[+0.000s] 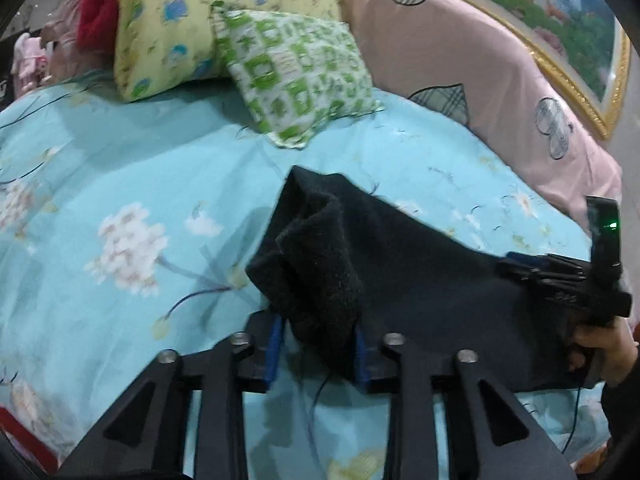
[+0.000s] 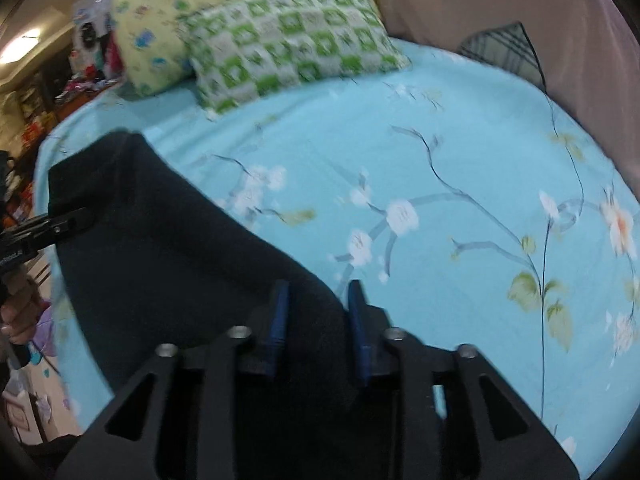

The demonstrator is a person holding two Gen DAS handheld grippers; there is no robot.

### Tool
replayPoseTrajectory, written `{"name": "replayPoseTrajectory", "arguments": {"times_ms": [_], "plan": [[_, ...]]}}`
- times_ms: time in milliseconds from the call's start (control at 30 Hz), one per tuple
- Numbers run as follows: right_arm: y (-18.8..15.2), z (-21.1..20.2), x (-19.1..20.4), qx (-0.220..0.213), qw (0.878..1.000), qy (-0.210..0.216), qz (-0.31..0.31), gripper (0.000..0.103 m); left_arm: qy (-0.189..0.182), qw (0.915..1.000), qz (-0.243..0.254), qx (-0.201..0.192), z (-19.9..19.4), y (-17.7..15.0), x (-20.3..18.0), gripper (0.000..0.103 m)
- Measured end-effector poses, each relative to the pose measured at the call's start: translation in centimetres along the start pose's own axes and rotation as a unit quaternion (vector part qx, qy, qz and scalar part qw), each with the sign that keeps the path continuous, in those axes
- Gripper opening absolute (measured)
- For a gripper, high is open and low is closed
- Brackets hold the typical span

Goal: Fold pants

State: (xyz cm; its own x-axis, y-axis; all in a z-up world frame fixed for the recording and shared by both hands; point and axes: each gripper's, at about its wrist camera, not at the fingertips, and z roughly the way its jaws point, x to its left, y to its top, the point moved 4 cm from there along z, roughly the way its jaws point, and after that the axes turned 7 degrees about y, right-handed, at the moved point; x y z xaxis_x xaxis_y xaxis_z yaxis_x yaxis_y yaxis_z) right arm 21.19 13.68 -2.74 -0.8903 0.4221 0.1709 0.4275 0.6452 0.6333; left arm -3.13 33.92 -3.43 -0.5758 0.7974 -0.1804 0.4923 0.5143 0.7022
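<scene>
No readable brands, labels or writing in either view.

Pants [image 1: 420,264]: dark, near-black, fuzzy fleece-like cloth, bunched into thick folds. They lie toward the near edge of the bed [image 1: 120,160], stretched between the two claws.

Left claw [image 1: 318,354]: black frame, blue pads, bolt heads on the linkage. A thick rolled wad of the pants fills the gap between the pads, and both pads look pressed against it, so it is clamped on the pants. Image is blurred, so the contact is a best reading.

Right claw [image 2: 318,328]: same build. The edge of the pants fills the gap between the blue pads. The left pad sits on the cloth; whether the right pad actually touches it cannot be told, since bedsheet shows just beside it. In the left wrist view the right claw sits at the right end of the pants, with a hand [image 1: 600,350] on its grip and a green light above.

Bed: light blue sheet printed with white blossoms and thin branches. At the far side is a yellow pillow [image 1: 192,20] with blue prints, and leaning on it a green-and-white checked pillow [image 1: 292,76]. A pink blanket [image 1: 500,76] with plaid shapes runs along the bed's right edge.
</scene>
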Motion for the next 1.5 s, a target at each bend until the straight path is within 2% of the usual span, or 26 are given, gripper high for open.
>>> {"name": "replayPoseTrajectory", "arguments": {"times_ms": [100, 167, 300, 533, 767, 1000, 1233, 1500], "plan": [[-1.0, -1.2, -1.4, -0.017, 0.999, 0.002, 0.045, 0.052, 0.005, 0.9996, -0.023, -0.014, -1.6, -0.3, 0.9, 0.047], [-1.5, -2.8, -2.0, -0.029, 0.997, 0.003, 0.070, 0.052, 0.012, 0.9990, -0.037, -0.023, -2.8, -0.4, 1.3, 0.047], [-2.7, -6.5, -2.0, -0.065, 0.994, 0.005, 0.093, 0.052, -0.001, 0.9980, -0.052, -0.036, -5.1, -0.5, 0.6, 0.050], [-6.8, -11.7, -1.5, -0.109, 0.979, 0.057, 0.165, 0.052, -0.043, 0.9984, -0.013, -0.033, -6.1, -0.3, -4.8, 0.056], [-11.9, -15.2, -1.5, -0.127, 0.968, 0.050, 0.212, 0.052, -0.095, 0.9942, 0.051, -0.007, -5.4, -1.9, -12.0, 0.057], [-16.1, -18.5, -2.6, -0.144, 0.955, 0.023, 0.259, 0.052, -0.145, 0.9825, 0.116, 0.019, -4.7, -3.5, -19.1, 0.061], [-19.7, -21.8, -3.8, -0.158, 0.944, -0.017, 0.288, 0.052, -0.184, 0.9691, 0.160, 0.034, -4.9, -4.7, -24.5, 0.063], [-24.4, -25.1, -5.0, -0.168, 0.923, -0.070, 0.339, 0.052, -0.237, 0.9484, 0.202, 0.057, -4.8, -5.5, -29.8, 0.074]]}}
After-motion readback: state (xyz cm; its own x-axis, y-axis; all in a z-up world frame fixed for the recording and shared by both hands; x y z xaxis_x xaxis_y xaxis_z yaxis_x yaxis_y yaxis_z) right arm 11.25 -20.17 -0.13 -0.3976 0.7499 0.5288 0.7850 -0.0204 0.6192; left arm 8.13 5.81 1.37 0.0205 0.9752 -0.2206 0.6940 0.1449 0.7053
